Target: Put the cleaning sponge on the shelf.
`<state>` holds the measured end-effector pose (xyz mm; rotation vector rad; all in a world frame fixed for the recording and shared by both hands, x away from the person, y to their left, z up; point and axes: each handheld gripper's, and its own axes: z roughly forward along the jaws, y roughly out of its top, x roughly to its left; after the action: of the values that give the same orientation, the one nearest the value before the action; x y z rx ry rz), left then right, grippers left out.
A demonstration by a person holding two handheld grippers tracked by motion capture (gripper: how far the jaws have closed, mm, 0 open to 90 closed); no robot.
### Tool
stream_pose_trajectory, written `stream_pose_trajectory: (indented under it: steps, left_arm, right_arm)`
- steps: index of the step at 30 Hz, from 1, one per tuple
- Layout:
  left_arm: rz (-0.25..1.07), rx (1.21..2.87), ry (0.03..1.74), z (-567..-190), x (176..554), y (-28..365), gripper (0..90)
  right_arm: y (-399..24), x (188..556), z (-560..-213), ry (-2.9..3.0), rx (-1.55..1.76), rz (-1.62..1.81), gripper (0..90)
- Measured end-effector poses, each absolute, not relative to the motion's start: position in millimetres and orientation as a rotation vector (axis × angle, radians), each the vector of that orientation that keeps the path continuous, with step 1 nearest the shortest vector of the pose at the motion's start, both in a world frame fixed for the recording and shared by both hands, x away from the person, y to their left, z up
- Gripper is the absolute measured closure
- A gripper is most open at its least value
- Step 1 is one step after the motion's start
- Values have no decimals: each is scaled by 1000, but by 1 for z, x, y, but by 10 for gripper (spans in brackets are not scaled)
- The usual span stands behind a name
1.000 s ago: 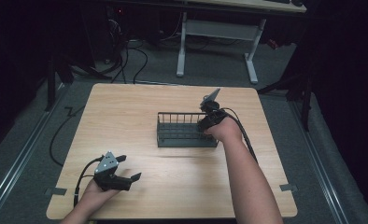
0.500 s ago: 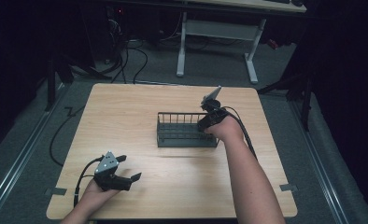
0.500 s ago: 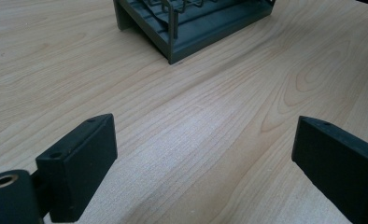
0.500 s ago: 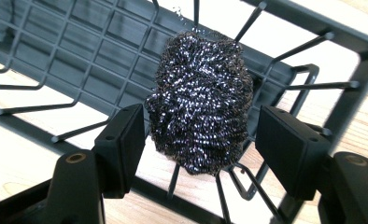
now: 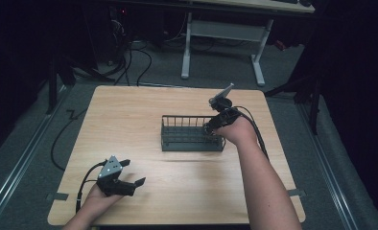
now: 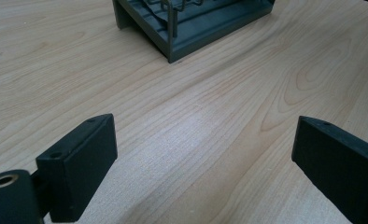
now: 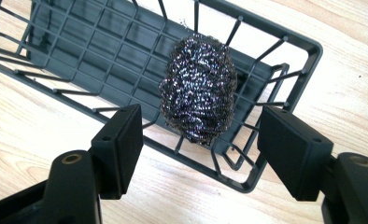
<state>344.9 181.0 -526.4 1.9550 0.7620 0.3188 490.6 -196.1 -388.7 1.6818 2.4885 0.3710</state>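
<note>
A dark grey wire basket (image 5: 192, 145) stands right of the middle of the wooden table (image 5: 129, 120). In the right gripper view a steel wool scourer (image 7: 198, 91) lies inside the basket (image 7: 285, 35) at its end. My right gripper (image 7: 201, 127) hovers just above it, open, with a jaw on either side and neither touching it. From the high view, that right gripper (image 5: 212, 127) sits over the basket's right end. My left gripper (image 5: 132, 173) rests near the front left of the table, open and holding nothing. Its jaws (image 6: 201, 144) point toward the basket's corner (image 6: 205, 39).
Bare wood lies between the left gripper and the basket. A black cable (image 5: 62, 143) trails off the table's left edge. Beyond the far edge stands a white desk frame (image 5: 220, 28) with more cables on the floor.
</note>
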Motion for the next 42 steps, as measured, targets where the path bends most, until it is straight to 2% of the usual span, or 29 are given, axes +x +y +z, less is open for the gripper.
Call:
stream_pose_trajectory:
  steps: [18,29,34,42]
  left_arm:
    - [323,1970,764,-527,344,179,75]
    - [323,1978,761,-528,344,178,76]
    - [330,1982,759,-528,344,178,76]
    - [346,1978,770,-527,344,178,77]
  right_arm:
    - [-221,461,-385,2472,1689,419,310]
    - [-238,409,-393,2430,1580,507,329]
    - [-244,380,-411,2385,1518,619,331]
    - [-257,337,-459,2241,1412,883,352]
